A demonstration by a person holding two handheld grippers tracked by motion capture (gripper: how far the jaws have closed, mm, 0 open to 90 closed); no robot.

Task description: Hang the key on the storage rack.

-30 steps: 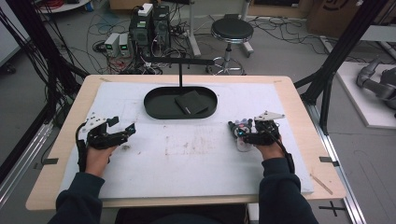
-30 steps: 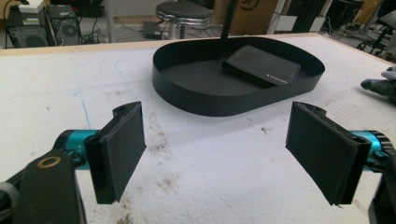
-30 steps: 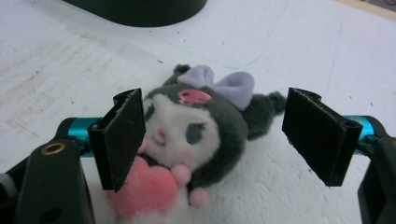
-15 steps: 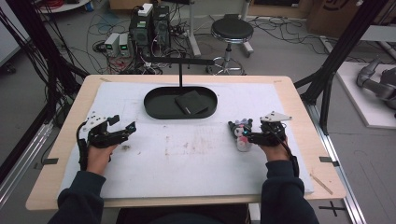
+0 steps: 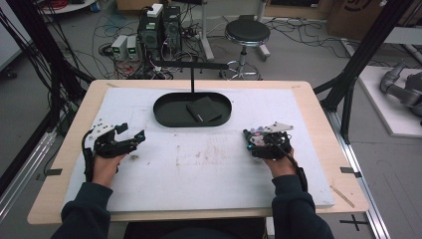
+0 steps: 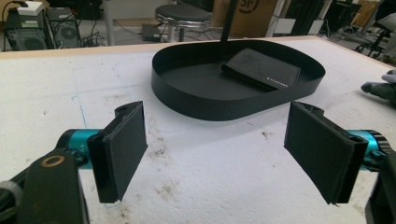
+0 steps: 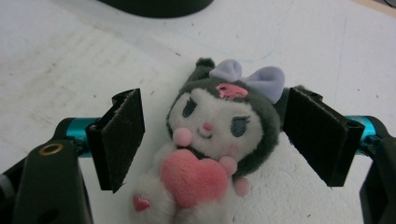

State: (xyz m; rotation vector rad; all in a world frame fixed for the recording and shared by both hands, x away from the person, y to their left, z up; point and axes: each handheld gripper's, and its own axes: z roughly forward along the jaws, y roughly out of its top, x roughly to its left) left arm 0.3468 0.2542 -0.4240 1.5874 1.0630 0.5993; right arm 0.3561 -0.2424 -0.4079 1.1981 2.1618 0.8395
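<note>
A small plush toy (image 7: 210, 116) with a dark hood, a lilac bow and a pink heart lies face up on the white mat. It lies between the wide-apart jaws of my right gripper (image 7: 212, 140), which is open, with a gap showing at the left jaw. From above, the toy (image 5: 255, 134) is at the tip of the right gripper (image 5: 251, 139), right of centre. My left gripper (image 6: 224, 154) is open with only bare mat between its pads. It rests at the mat's left side (image 5: 127, 139).
A black oval tray (image 5: 164, 112) stands at the back centre and holds a flat black wallet (image 5: 204, 109); a black post (image 5: 192, 77) rises behind it. In the left gripper view, the tray (image 6: 210, 107) and wallet (image 6: 261, 70) lie just ahead. A stained white mat (image 5: 199, 164) covers the wooden table.
The right hand has shifted slightly around the plush toy, which stays between its jaws. The left gripper has not moved.
</note>
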